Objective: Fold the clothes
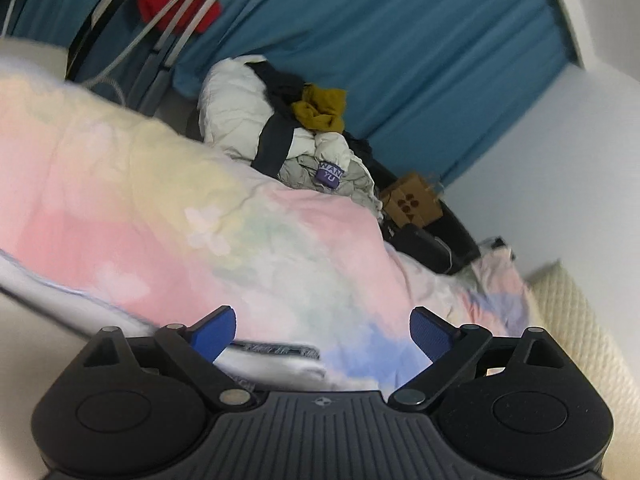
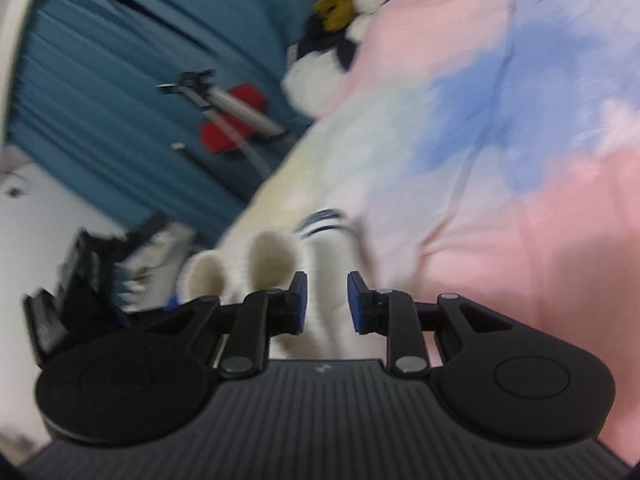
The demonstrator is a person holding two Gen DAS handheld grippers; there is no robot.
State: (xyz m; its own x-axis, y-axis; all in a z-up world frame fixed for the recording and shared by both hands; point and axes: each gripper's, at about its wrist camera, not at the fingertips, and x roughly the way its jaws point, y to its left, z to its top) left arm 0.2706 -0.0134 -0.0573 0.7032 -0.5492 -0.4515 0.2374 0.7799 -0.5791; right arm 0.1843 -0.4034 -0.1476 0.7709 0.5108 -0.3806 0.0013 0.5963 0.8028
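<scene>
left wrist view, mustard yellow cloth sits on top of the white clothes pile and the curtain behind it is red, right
Not quite. In the left wrist view the mustard yellow cloth does sit on the white clothes pile, but the curtain behind it is blue, not red.

Two low wrist views over one pastel quilt (image 1: 168,216).

Home bedroom: pastel pink-blue-yellow quilt (image 1: 168,216) covering bed, rumpled white padded jacket (image 1: 240,112) and mustard cloth (image 1: 320,108) heaped at far edge, pleated teal curtain (image 1: 400,40) behind.
</scene>
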